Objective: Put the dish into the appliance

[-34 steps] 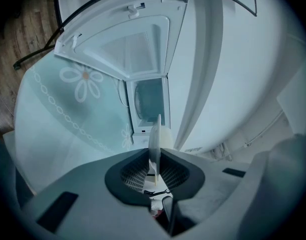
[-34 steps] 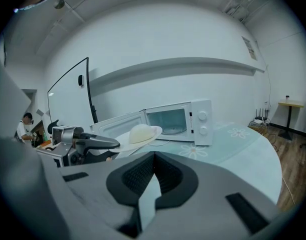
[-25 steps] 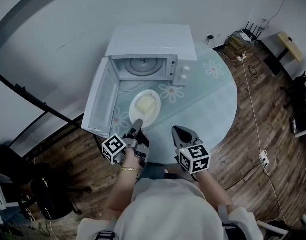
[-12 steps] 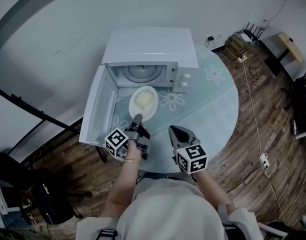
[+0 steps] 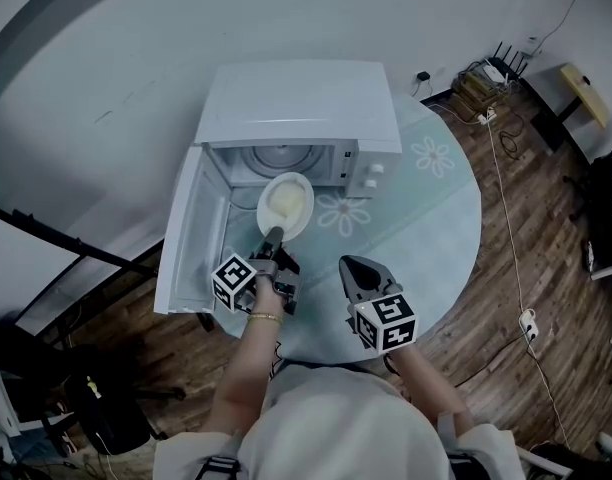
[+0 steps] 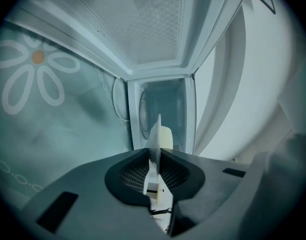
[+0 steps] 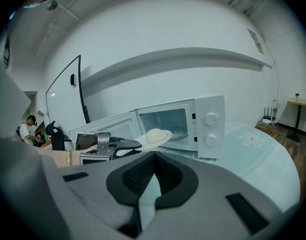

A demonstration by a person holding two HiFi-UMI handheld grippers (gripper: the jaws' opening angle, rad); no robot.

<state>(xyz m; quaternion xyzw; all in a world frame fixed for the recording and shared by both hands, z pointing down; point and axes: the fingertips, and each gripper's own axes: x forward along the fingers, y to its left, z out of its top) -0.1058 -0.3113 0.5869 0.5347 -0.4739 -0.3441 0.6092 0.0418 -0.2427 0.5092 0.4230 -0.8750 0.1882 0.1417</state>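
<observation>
The white plate [image 5: 285,205] carries a pale lump of food [image 5: 289,200] and hangs above the table, its far rim at the mouth of the white microwave [image 5: 298,103]. My left gripper [image 5: 273,234] is shut on the plate's near rim. In the left gripper view the plate [image 6: 155,134] stands edge-on between the pads, facing the cavity [image 6: 165,109]. The door [image 5: 189,233] is swung wide to the left. My right gripper [image 5: 351,263] hovers over the table to the right, shut and empty. The right gripper view shows the plate [image 7: 154,136] before the opening.
The microwave sits at the back of a round teal table [image 5: 431,203] with daisy prints. Its two knobs [image 5: 367,173] are right of the opening. Cables and a router [image 5: 491,73] lie on the wooden floor at right. A person [image 7: 28,129] is far off in the room.
My left gripper has carried the plate forward, from over the table up to the microwave's opening. The right gripper stayed roughly where it was.
</observation>
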